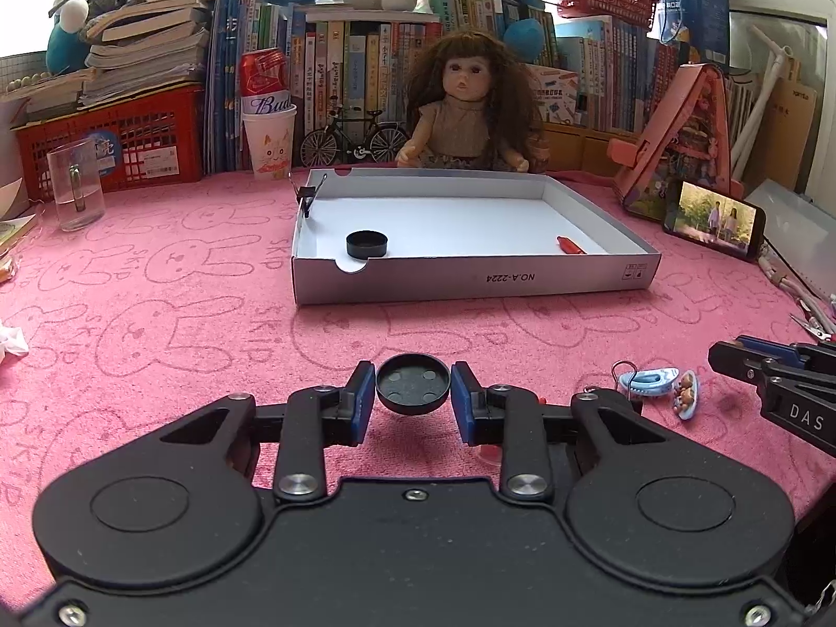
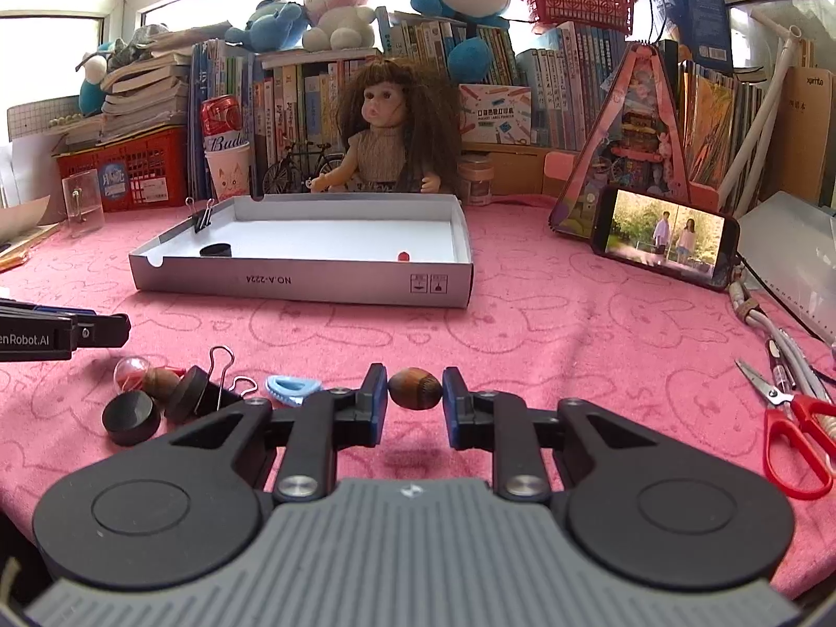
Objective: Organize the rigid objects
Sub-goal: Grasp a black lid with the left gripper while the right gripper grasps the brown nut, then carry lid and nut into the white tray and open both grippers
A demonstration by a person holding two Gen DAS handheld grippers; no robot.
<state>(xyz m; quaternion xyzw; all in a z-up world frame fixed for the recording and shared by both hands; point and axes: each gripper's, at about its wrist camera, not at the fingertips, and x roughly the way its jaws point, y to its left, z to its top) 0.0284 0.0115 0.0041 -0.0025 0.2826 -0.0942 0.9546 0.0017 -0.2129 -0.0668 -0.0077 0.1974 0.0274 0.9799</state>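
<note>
Black cap (image 1: 413, 384) clamped in left hand-held gripper (image 1: 413, 392), wooden nut (image 2: 415, 389) in right (image 2: 415, 392); tray (image 1: 470, 282) beyond.

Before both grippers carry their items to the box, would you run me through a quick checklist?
1. Left gripper shut on black cap: ok.
2. Right gripper shut on brown acorn: ok.
3. Both items lifted off the pink cloth: cannot tell.
4. Box open with bare floor: ok; only another cap, a red piece and a clip on its wall.
5. Path over the cloth to the box: ok.
</note>
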